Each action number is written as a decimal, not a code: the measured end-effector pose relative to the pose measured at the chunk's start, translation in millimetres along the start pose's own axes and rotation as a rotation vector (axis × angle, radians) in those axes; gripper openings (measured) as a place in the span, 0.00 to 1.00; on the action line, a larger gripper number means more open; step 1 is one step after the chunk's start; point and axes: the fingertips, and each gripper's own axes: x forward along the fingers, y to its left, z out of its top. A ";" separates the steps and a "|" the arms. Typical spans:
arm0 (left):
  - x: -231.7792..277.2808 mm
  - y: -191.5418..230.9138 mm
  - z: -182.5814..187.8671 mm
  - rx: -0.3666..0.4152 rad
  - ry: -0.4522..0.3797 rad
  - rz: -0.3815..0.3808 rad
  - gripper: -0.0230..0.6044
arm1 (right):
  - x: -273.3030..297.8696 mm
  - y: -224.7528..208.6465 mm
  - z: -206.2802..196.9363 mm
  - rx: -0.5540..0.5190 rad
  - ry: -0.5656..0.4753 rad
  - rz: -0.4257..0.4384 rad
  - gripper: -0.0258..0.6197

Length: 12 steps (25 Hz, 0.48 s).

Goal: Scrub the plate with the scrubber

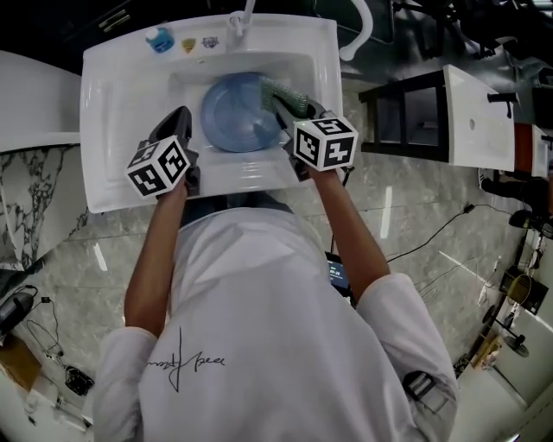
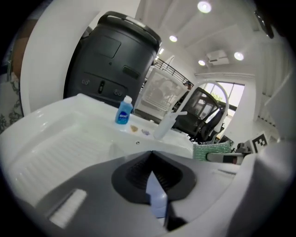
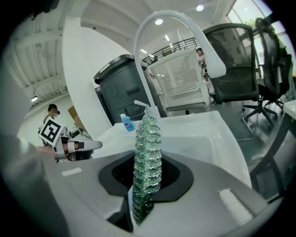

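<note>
Left gripper [image 1: 182, 119] pinches plate [image 1: 233, 116] rim over sink [image 1: 112, 112]. I see right gripper [image 1: 282, 107] clamping scrubber [image 1: 290, 94] against plate's edge.

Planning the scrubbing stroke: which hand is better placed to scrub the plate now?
Right. The right tongs grip the green scrubber over the blue plate; the left tongs clamp its rim, steadying it.

Faucet [image 1: 241, 24] obstacle, far side of sink [image 1: 112, 112]
</note>
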 end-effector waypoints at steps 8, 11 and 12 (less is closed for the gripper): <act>-29.7 -36.2 42.7 0.176 -0.125 -0.036 0.12 | -41.8 18.2 41.6 -0.087 -0.129 0.009 0.14; -41.7 -43.4 56.8 0.210 -0.168 -0.033 0.12 | -55.2 26.4 56.5 -0.124 -0.164 0.018 0.14; -45.4 -45.3 60.6 0.209 -0.181 -0.034 0.12 | -59.0 28.7 60.7 -0.127 -0.174 0.023 0.14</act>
